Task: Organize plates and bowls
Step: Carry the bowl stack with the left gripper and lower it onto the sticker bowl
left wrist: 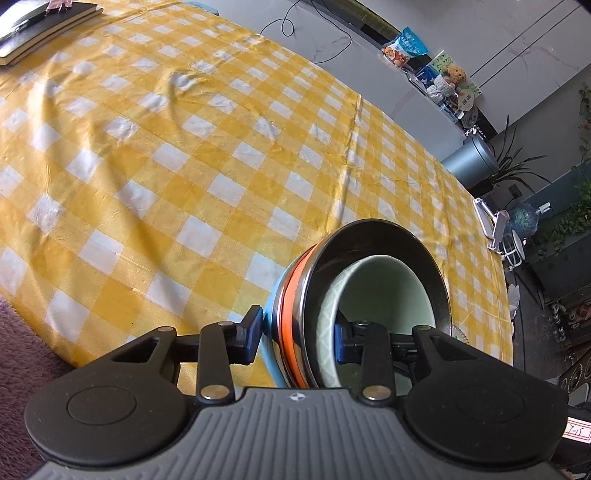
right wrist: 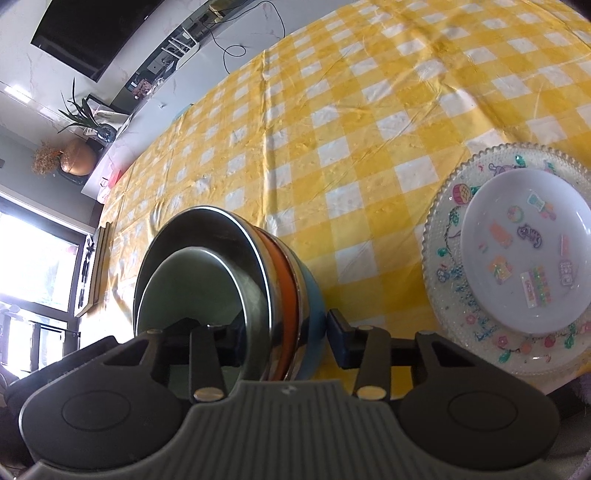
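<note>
Bowls (left wrist: 369, 295) are sitting nested on the bench (left wrist: 184, 166); you are clamping both hand-held grippers, left (left wrist: 297, 341) and right (right wrist: 284, 341), part-closed on opposite rims; uneven lifting is risking the inner bowl sliding out.

Left hand-held gripper (left wrist: 297, 338) half-closed, right hand-held gripper (right wrist: 286, 341) likewise

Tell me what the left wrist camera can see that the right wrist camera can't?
Only the left wrist view shows the dark books at the table's far corner and the teddy bear on the shelf. Only the right wrist view shows the decorated plates and the TV. Both show the nested bowls on the yellow checked tablecloth, with gripper fingers straddling the stack's wall.
</note>
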Available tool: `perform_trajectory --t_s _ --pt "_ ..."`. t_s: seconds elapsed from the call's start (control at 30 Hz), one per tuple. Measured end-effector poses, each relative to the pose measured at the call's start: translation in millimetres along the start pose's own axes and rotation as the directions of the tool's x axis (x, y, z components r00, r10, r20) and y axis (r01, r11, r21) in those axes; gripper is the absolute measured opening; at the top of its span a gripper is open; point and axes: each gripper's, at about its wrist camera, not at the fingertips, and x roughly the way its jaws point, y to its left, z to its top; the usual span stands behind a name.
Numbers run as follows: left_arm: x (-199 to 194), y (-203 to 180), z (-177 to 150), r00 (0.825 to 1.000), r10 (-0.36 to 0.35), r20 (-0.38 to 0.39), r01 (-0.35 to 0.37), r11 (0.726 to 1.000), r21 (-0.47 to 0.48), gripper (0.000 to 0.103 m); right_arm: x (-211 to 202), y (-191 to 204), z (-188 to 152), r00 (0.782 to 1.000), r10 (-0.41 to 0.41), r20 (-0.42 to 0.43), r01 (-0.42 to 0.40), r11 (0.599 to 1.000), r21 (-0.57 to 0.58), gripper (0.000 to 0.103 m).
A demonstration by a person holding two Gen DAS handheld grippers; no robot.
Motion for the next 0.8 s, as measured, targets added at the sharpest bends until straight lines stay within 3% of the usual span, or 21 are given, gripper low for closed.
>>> perform_trajectory --t_s 0.4,0.8 --pt "-9 -7 -5 1.000 0.005 0.009 -0.005 1.000 0.012 0.041 -9 6 -2 0.999 -0.029 0.044 0.030 0.999 -0.029 0.037" --pt "-25 -54 -13 0.999 -0.013 0.035 0.011 0.997 0.082 0.041 -54 -17 6 0.996 0.008 0.083 -0.008 1.000 -0.003 0.036"
